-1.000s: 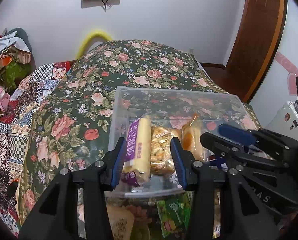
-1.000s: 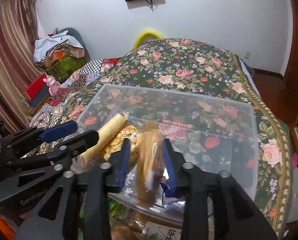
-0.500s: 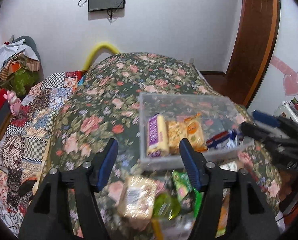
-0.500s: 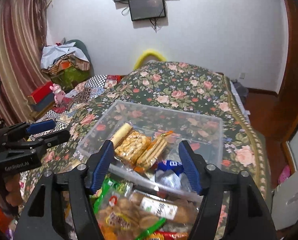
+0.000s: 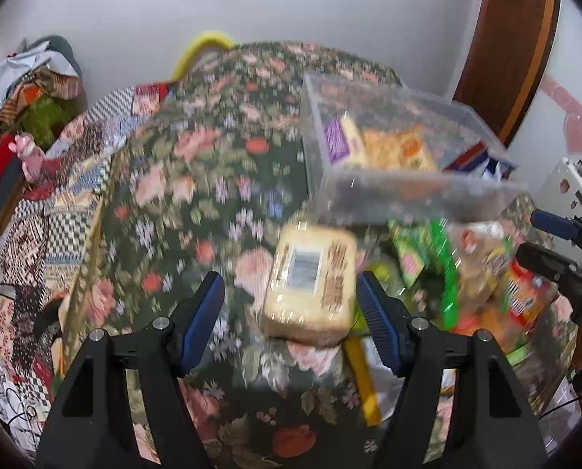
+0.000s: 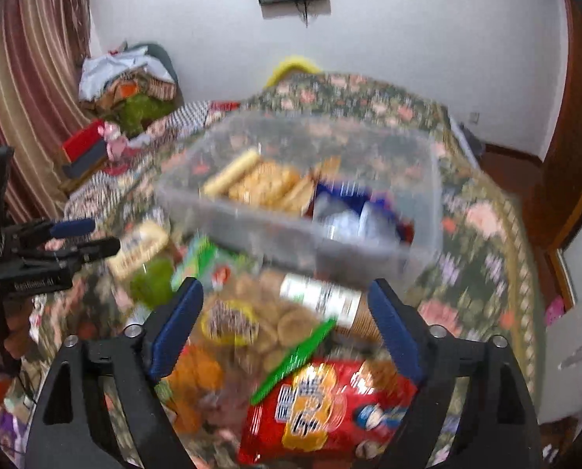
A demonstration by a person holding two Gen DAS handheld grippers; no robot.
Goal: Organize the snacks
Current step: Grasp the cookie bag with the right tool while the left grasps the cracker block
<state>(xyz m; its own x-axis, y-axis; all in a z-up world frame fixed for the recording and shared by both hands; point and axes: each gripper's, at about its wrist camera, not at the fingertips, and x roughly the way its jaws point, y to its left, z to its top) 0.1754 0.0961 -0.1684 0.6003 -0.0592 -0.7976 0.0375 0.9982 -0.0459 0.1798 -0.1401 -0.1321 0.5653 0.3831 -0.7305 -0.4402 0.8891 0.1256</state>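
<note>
Both the left gripper (image 5: 289,312) and right gripper (image 6: 287,322) gape wide, empty, over loose packets at frame centre below the clear plastic bin (image 5: 408,195); the pale crinkly cracker pack (image 5: 310,283) looks light, slippery, crushable, best pinched across its short sides.

One clear plastic bin (image 6: 369,242) is counted on the bed (image 5: 197,211); three upright packets are made out at its left end, and at least one blue wrapper (image 6: 353,195) beside them; before the bin, one red bag (image 6: 330,410), one cracker pack (image 5: 310,285) and one labelled biscuit roll (image 6: 322,297) are counted; the remaining loose snacks are too blurred to be numbered.
</note>
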